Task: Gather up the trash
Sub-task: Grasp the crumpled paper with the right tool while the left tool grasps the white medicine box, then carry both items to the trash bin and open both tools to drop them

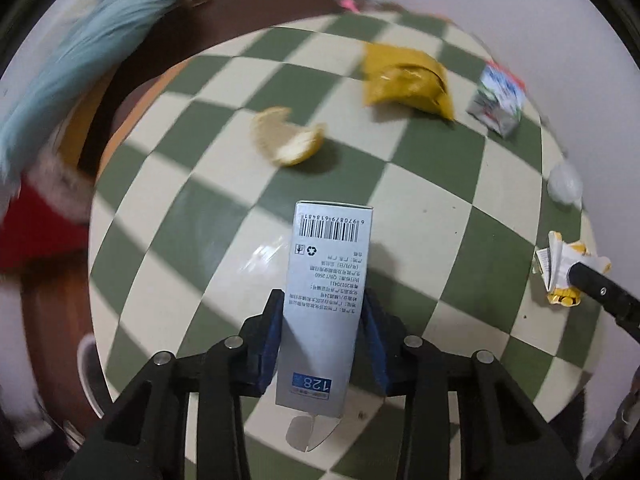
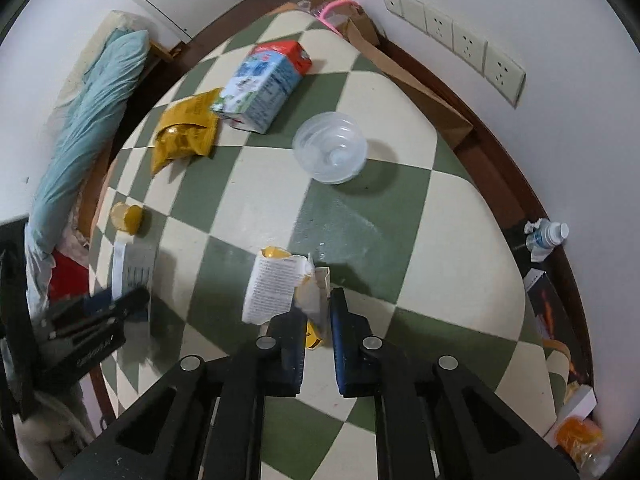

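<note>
The left gripper (image 1: pixel 322 312) has its jaws pinching a tall grey carton (image 1: pixel 326 292), printed with a barcode and the number 128, held upright above the green-and-cream checkered table (image 1: pixel 420 200). The blue pads (image 1: pixel 272 340) press on both long sides of the carton, whose lower flap hangs open below the jaws.

Taking the grey carton as the landmark, a piece of citrus peel (image 1: pixel 288 140) lies on the table beyond it and a little to the left. Farther beyond and to the right sits a crumpled yellow snack bag (image 1: pixel 408 80), and right of that a blue-and-white milk carton (image 1: pixel 498 100) lies on its side. A clear plastic cup (image 2: pixel 330 148) lies farther right, near the table edge.

To the right of the grey carton, near the table's edge, is a crumpled white-and-yellow wrapper (image 2: pixel 280 292). The right gripper (image 2: pixel 316 316) is at this wrapper, its jaws nearly together around the wrapper's torn white edge; they appear to pinch it, and the wrapper rests on the table.

Off the table, left of the grey carton, a pale blue bundle of cloth (image 2: pixel 88 128) leans by the wall, with something red (image 1: pixel 36 224) below it.
</note>
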A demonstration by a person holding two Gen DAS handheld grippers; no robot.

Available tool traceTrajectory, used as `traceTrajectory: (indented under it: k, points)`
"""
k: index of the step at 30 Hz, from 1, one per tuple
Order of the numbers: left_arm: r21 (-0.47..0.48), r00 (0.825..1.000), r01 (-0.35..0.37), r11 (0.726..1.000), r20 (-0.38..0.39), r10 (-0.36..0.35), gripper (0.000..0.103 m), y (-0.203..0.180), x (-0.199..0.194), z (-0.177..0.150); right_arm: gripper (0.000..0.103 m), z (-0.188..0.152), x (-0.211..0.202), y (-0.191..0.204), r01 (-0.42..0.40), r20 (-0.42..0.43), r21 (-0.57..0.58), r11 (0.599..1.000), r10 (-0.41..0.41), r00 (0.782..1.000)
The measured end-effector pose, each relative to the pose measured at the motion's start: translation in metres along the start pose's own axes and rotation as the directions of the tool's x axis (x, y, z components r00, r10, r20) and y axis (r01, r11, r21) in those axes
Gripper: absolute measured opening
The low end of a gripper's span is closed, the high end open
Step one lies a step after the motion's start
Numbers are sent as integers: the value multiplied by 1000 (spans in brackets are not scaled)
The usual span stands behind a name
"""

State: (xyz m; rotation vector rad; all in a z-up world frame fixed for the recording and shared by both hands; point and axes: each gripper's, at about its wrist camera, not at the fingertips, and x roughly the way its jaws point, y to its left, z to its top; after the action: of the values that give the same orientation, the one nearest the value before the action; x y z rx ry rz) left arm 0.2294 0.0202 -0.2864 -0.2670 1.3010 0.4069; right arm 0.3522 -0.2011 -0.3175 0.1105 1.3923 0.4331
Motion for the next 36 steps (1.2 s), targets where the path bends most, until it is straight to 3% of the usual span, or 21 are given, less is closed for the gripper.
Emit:
traceTrajectory:
  k: [7,9,15,22,28,32,36]
  points:
    - [-155,992,-12,988,122,31,33,52,-48,-31,11,-9,-31,40,-2,63,-130,992,10,998]
    - [-180,988,-15,984,147,42,33,69,-52,-26,11,-11,-41,53,-9,78,-165,986,23,997]
    - [-286,964,-26,958,247,100,33,119,-99,-48,11,-25,-74,107,-58,106,-277,959,90,990]
    - [-411,925,-41,911,330,190,33,190,-156,-76,11,-47,-100,180,-122,111,-386,914,177,978]
    - [-518,896,-90,850,331,296,33,259,-188,-112,11,-74,-108,263,-199,63,-490,849,262,963]
    - [-590,900,-113,800,280,334,33,309,-185,-142,11,-99,-96,320,-249,0,-547,800,297,955]
    - [-664,928,-112,739,196,316,33,360,-158,-180,11,-134,-64,379,-299,-96,-596,746,304,948]
